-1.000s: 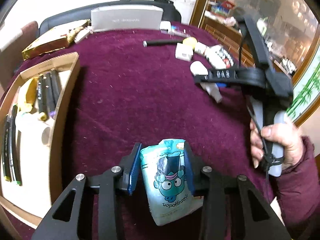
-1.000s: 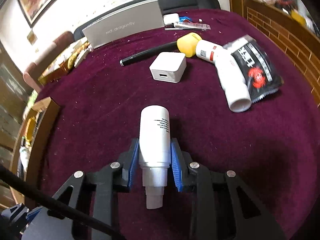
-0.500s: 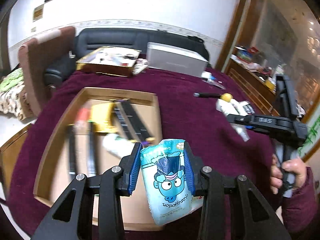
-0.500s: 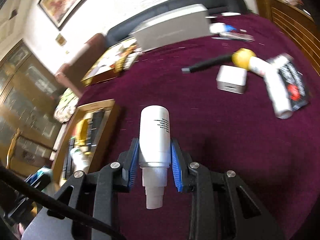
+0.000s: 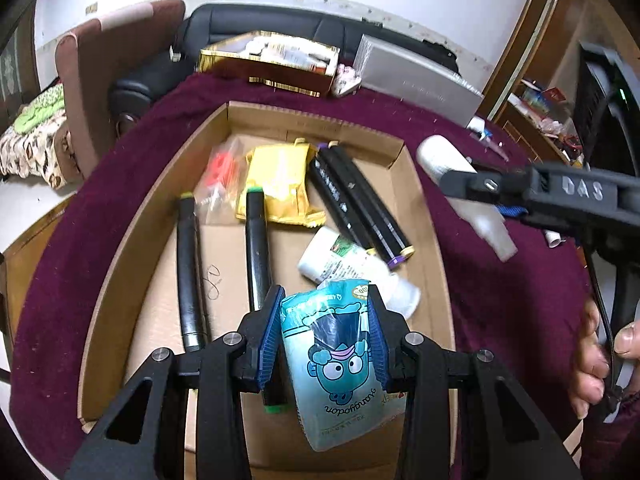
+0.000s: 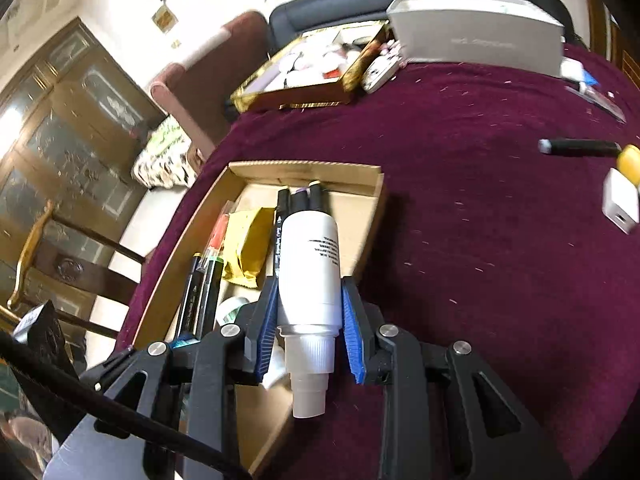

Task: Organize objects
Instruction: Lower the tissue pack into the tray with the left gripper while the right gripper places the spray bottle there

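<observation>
**Both grippers carry a thing to the box**

The left gripper [image 5: 326,336] is clamped on a blue pouch [image 5: 336,364]; its blue pads press on both sides of the pouch, which hangs in the lower middle of the left view, over the near end of the cardboard box [image 5: 120,248]. I judge that the grip is on the sides because a soft pouch keeps its shape better this way.

The right gripper [image 6: 308,328] is clamped on a white bottle [image 6: 309,264] just above its neck, where the narrow part gives the pads a good hold. The cap points back to the camera. In the right view the bottle is over the right wall of the box, in the middle of the frame.

The box lies on the dark red cloth [image 6: 480,240]. It already holds black markers [image 5: 360,200], a yellow packet [image 5: 276,184] and a white tube [image 5: 352,268], so it seems to be the place where things are collected. Free floor is left at the near left part.

A charger [image 6: 620,204] and a pen [image 6: 576,147] wait at the right edge of the right view, well apart from the box.
</observation>
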Demonstrator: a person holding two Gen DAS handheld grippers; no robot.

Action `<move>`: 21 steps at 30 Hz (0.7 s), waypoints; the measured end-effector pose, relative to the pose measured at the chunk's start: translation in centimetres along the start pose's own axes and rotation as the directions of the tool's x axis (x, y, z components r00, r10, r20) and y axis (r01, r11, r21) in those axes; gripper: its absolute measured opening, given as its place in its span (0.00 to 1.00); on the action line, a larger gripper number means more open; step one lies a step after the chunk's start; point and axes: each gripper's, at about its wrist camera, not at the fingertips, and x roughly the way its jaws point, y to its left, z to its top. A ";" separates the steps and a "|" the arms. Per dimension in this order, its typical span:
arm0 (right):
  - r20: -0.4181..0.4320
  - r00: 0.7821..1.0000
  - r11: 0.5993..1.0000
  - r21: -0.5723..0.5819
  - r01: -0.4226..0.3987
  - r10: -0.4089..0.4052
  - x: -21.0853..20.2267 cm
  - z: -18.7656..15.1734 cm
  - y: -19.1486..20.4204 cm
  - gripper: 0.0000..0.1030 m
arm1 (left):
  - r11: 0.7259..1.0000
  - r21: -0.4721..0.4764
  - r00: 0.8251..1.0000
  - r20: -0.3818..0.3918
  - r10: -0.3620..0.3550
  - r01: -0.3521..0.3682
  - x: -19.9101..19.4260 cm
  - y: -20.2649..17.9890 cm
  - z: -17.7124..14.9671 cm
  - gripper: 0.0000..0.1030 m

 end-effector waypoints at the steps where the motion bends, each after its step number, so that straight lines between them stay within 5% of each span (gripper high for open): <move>1: -0.011 1.000 1.000 -0.007 0.015 -0.015 0.9 0.4 0.4 0.27 | 1.000 0.001 1.000 -0.011 -0.002 0.002 0.4 0.0 0.0 0.33; 21: -0.073 0.982 0.983 -0.073 0.169 -0.174 7.0 2.7 1.0 0.27 | 0.996 -0.060 0.997 -0.031 -0.071 0.069 -0.6 0.7 -1.0 0.44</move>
